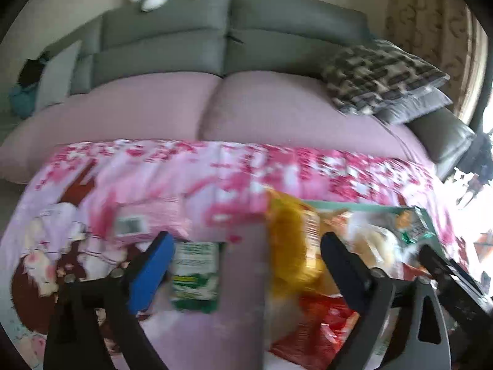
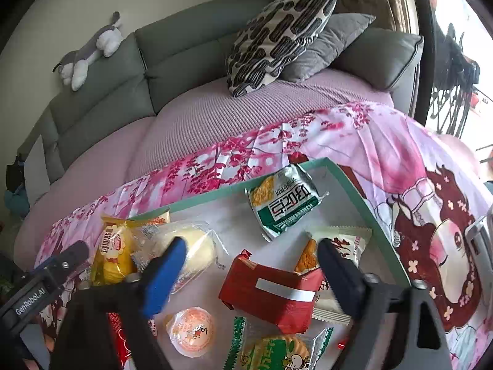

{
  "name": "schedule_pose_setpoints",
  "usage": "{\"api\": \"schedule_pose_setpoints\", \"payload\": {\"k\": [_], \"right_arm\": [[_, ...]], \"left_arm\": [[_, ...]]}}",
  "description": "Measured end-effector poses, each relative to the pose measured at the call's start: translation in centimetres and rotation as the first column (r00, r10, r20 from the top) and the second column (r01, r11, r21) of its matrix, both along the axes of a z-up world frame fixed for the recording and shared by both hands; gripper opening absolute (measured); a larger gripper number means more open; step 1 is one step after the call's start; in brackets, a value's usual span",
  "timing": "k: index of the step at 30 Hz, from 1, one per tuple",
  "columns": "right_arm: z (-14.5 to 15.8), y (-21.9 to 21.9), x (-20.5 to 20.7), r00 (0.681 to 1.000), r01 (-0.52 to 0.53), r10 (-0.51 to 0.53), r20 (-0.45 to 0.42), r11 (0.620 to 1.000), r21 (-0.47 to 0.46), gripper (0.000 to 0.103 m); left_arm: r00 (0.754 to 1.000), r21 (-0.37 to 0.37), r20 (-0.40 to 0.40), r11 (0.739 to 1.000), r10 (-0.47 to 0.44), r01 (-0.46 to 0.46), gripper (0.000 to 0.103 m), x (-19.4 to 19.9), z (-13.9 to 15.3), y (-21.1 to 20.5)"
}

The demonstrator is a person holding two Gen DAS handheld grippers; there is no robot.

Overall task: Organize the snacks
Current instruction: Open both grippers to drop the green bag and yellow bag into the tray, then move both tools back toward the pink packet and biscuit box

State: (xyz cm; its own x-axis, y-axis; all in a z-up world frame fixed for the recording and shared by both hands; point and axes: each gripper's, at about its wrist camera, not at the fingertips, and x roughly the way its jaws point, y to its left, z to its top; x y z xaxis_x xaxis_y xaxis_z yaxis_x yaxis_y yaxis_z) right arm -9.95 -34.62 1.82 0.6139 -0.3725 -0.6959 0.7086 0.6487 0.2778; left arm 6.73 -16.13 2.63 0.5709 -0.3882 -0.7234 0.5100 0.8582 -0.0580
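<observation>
We see both hand-held grippers, left (image 1: pixel 246 256) and right (image 2: pixel 251 259), released above the teal-rimmed tray (image 2: pixel 369 206); the tray's far corner is bare.

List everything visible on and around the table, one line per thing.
Teal-rimmed tray: one, on floral cloth.
Green-white snack packet: one, tray's far part.
Red wrapped block: one, tray middle, between right jaws.
Yellow cake packet: one, at tray's left edge.
Clear-wrapped pale bun: one, beside it.
Orange jelly cup: one, near edge.
Green biscuit packet: one, bottom.
Pink floral cloth: one, covers table.
Grey sofa: one, behind.
Patterned cushion: one, on sofa.
Grey-white plush: one, sofa back.
Left gripper: open.
Right gripper: open.
</observation>
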Motion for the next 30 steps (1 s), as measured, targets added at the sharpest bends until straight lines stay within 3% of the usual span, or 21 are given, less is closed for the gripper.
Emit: {"api": "schedule_pose_setpoints", "payload": {"k": [2,12,19,30], "right_arm": [[0.5,0.3,0.1,1.0,0.005,-0.004,0.007,1.0,-0.015,0.103],[2.6,3.4,2.1,0.999,-0.036,0.035,-0.009,0.995,-0.097,0.103],[4.3,6.3,3.4,0.997,-0.075,0.078,0.007,0.985,-0.153,0.103],[4.6,11.2,7.0,0.984,-0.172,0.176,0.015,0.973,-0.152,0.103]], "left_arm": [[0.999,0.002,0.015,0.999,0.047,-0.047,0.1,0.7,0.2,1.2],[0.968,0.009,0.068,0.97,0.242,-0.243,0.102,3.4,1.0,8.0],[0.946,0.008,0.084,0.949,0.313,-0.315,0.103,4.3,1.4,11.4],[0.911,0.026,0.039,0.911,0.411,-0.412,0.103,6.1,1.3,16.6]]}}
